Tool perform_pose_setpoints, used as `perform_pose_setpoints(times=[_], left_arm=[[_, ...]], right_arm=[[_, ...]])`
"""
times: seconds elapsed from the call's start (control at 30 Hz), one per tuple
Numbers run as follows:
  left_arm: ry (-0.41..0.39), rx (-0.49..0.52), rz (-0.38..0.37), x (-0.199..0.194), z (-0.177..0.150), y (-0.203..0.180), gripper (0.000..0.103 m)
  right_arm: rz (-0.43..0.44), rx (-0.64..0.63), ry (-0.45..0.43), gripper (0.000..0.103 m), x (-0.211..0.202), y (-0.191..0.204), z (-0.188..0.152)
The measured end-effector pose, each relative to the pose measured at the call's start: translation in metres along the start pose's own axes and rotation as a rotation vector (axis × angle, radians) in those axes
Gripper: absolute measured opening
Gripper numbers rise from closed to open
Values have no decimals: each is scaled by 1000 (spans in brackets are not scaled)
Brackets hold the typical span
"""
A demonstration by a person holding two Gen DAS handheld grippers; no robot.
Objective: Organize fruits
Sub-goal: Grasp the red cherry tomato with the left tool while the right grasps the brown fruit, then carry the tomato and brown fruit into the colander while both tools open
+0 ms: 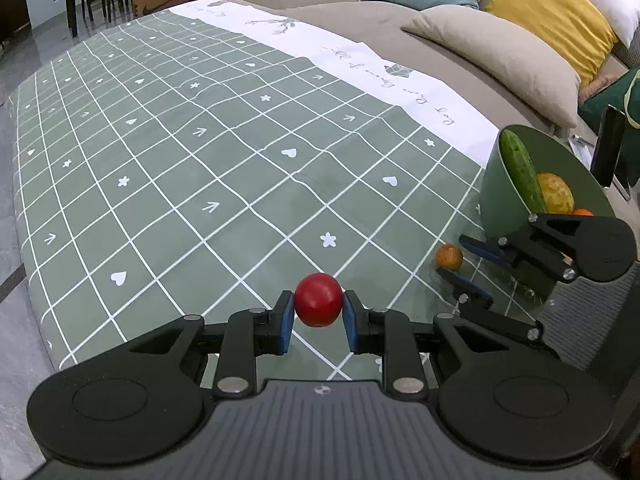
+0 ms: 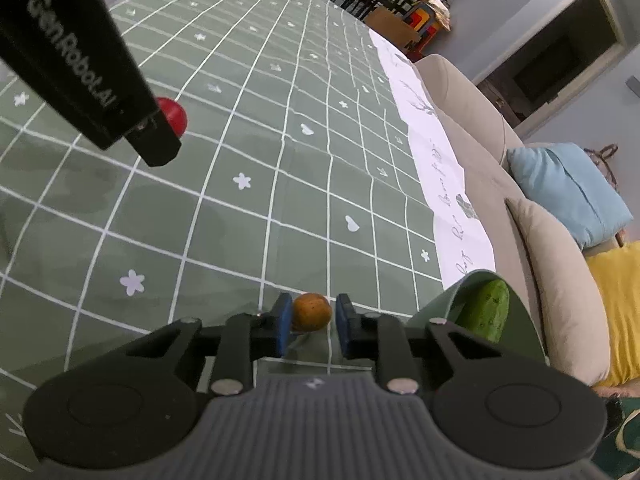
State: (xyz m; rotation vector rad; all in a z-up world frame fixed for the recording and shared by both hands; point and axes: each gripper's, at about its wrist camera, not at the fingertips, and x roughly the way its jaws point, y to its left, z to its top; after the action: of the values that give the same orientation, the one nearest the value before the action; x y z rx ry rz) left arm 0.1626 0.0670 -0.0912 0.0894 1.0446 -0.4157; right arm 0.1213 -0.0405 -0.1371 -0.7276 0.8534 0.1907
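While the left gripper (image 1: 318, 322) clamps the red fruit (image 1: 319, 299) just above the tablecloth (image 1: 168, 184), the right gripper (image 2: 310, 326), spread wide, brackets the brown fruit (image 2: 311, 312), w/ bowl (image 1: 560, 168) to its right.

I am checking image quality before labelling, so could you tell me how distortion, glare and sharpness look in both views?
Left wrist view: strong fisheye bend in the green checked tablecloth; soft glare patch near the round red fruit, which looks sharp. Right wrist view: the same curved grid, dimmer corners; the small brownish-orange fruit is slightly soft, and the black left gripper body blocks the upper left.
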Motion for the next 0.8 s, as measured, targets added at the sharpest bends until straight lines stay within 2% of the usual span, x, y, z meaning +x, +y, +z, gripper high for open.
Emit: perform_pose_setpoints(times=[0.3,0.47,0.63,0.8], left_arm=[[5,-5,3,-5,-4,-2,28],[-12,2,2,-16,-3,-12,28],[-45,27,-26,-32,4,-34,28],[-87,77,-88,-43,17,-73,28]], right_arm=[[-7,-14,21,18,11,4,-2],[26,21,-41,18,-11,-5,-1],[90,122,-105,17,-48,-29,-6],[129,287,-139,18,-81,-74,-25]])
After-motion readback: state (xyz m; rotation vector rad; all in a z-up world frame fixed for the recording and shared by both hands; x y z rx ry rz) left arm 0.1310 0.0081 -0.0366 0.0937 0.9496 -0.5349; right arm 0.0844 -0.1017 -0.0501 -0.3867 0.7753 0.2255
